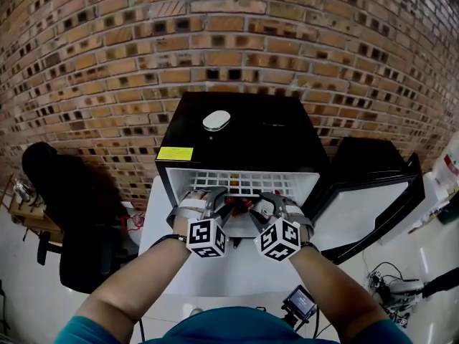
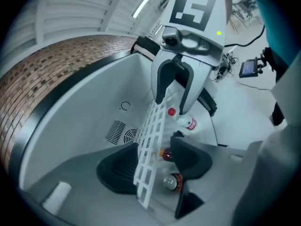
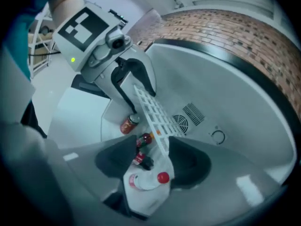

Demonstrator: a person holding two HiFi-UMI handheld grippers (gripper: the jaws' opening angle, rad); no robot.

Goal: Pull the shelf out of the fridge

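The fridge (image 1: pixel 244 131) stands open, its door (image 1: pixel 366 206) swung to the right. The shelf (image 1: pixel 244 183) lies high inside the fridge, with its front edge at the opening. Both grippers are at that edge, the left gripper (image 1: pixel 214 205) toward the fridge's left wall and the right gripper (image 1: pixel 267 206) beside it. From the head view the jaws cannot be read.

The left gripper view shows the left gripper (image 2: pixel 153 168) with jaws spread. The shelf (image 2: pixel 148 140) passes between them, against one jaw and with a gap to the other. The right gripper (image 2: pixel 171 102) straddles the same edge further along.

The right gripper view shows the same of the right gripper (image 3: pixel 153 161): jaws spread, the shelf (image 3: pixel 155 114) between them and close to one jaw.

Only the gripper views show the fridge floor below the shelf, with a can (image 3: pixel 127 125) and a red-capped bottle (image 3: pixel 148 180) lying on it, and a vent (image 3: pixel 188 117) in the back wall.
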